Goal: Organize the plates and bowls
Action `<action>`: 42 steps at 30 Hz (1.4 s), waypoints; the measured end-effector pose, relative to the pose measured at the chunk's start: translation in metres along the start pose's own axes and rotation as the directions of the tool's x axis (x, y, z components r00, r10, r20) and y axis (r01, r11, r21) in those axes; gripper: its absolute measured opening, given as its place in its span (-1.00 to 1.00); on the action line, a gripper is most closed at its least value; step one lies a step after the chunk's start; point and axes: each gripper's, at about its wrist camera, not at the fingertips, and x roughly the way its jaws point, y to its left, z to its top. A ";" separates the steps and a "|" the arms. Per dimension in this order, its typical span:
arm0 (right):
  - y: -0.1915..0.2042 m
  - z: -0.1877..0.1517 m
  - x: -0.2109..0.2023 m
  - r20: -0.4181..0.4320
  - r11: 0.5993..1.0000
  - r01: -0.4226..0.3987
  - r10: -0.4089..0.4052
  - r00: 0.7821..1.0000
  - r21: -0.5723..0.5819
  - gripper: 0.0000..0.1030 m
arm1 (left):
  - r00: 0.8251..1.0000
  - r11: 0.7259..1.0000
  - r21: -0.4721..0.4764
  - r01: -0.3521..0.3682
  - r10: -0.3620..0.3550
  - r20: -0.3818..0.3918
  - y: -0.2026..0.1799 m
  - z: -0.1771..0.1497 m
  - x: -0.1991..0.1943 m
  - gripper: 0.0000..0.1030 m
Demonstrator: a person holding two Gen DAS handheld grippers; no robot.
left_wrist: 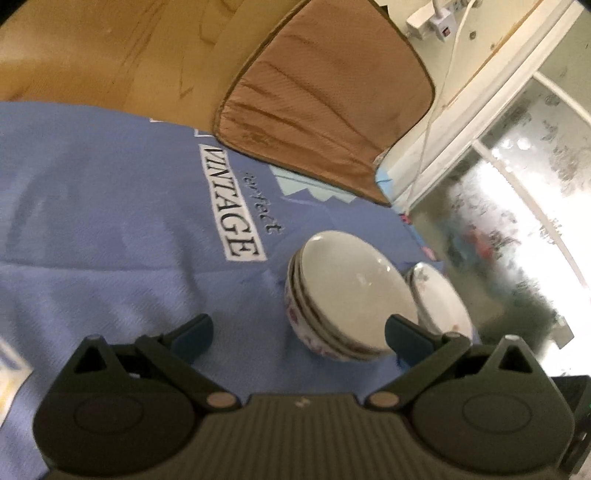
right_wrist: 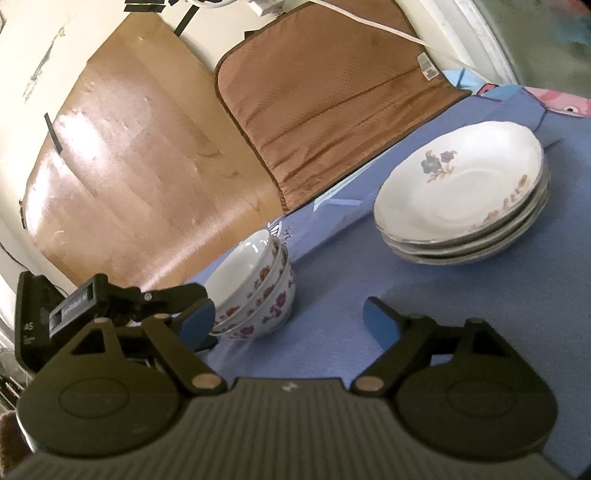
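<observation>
Spread across the surface, a blue woven cloth (left_wrist: 110, 229) printed with the word "VINTAGE" in a white box and pale blue zigzag shapes beside it. Lying over the cloth's far edge, a brown quilted fabric mat (left_wrist: 321, 107) with dark piping, creased in long folds, a small white label (right_wrist: 426, 66) at one corner. Next to the mat, a glossy light-brown wooden board (right_wrist: 129, 166), leaning against a cream wall with strips of black tape (right_wrist: 53, 133). Near the top, a white power adapter (left_wrist: 430, 22) with a white cable (left_wrist: 458, 48) trailing down. To the side, a frosted, patterned glass window (left_wrist: 517, 206) in a white frame. At the cloth's far corner, a pink cartoon print (right_wrist: 554, 99).
</observation>
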 end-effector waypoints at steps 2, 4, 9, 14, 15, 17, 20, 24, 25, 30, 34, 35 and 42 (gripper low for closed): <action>-0.001 0.000 -0.001 0.001 1.000 0.002 -0.002 1.000 0.004 0.66 | 0.999 0.999 0.012 -0.049 0.049 0.003 -0.002 -0.003 -0.006 1.00; 0.000 0.000 -0.001 0.001 1.000 0.008 -0.008 1.000 0.004 0.64 | 0.993 0.991 0.053 -0.119 0.117 0.029 -0.007 -0.007 -0.016 1.00; 0.002 -0.001 -0.001 0.003 1.000 0.029 -0.029 1.000 -0.004 0.58 | 0.951 0.939 0.176 -0.294 0.268 0.156 -0.021 -0.018 -0.042 1.00; 0.005 -0.002 -0.001 0.005 0.999 0.051 -0.051 0.999 -0.017 0.53 | 0.898 0.883 0.202 -0.424 0.381 0.218 -0.024 -0.020 -0.055 1.00; 0.007 -0.002 -0.001 0.006 0.998 0.060 -0.059 0.998 -0.024 0.53 | 0.886 0.870 0.205 -0.448 0.403 0.227 -0.024 -0.021 -0.057 1.00; 0.010 -0.004 -0.001 0.008 0.996 0.078 -0.077 0.997 -0.045 0.52 | 0.872 0.857 0.200 -0.475 0.428 0.237 -0.022 -0.021 -0.059 1.00; 0.014 -0.006 -0.001 0.009 0.992 0.100 -0.100 0.995 -0.077 0.52 | 0.867 0.856 0.183 -0.483 0.439 0.237 -0.018 -0.021 -0.062 1.00; 0.015 -0.007 0.000 0.010 0.989 0.116 -0.116 0.993 -0.096 0.52 | 0.851 0.840 0.182 -0.510 0.464 0.244 -0.015 -0.022 -0.062 1.00; 0.015 -0.007 -0.001 0.009 0.988 0.117 -0.116 0.993 -0.097 0.52 | 0.846 0.835 0.181 -0.520 0.474 0.244 -0.015 -0.022 -0.062 1.00; 0.018 -0.009 -0.002 -0.007 0.989 0.099 -0.100 0.995 -0.106 0.49 | 0.834 0.823 0.167 -0.543 0.504 0.226 -0.012 -0.023 -0.061 1.00; 0.028 -0.016 -0.005 -0.036 0.987 0.081 -0.087 0.996 -0.142 0.35 | 0.819 0.808 0.165 -0.565 0.524 0.236 -0.010 -0.023 -0.063 1.00; 0.032 -0.019 -0.006 -0.041 0.985 0.076 -0.083 0.996 -0.152 0.33 | 0.815 0.805 0.165 -0.570 0.528 0.240 -0.010 -0.023 -0.063 1.00; 0.058 -0.023 -0.015 -0.005 0.969 0.066 -0.069 0.998 -0.239 0.31 | 0.790 0.785 0.157 -0.600 0.550 0.272 -0.013 -0.025 -0.067 1.00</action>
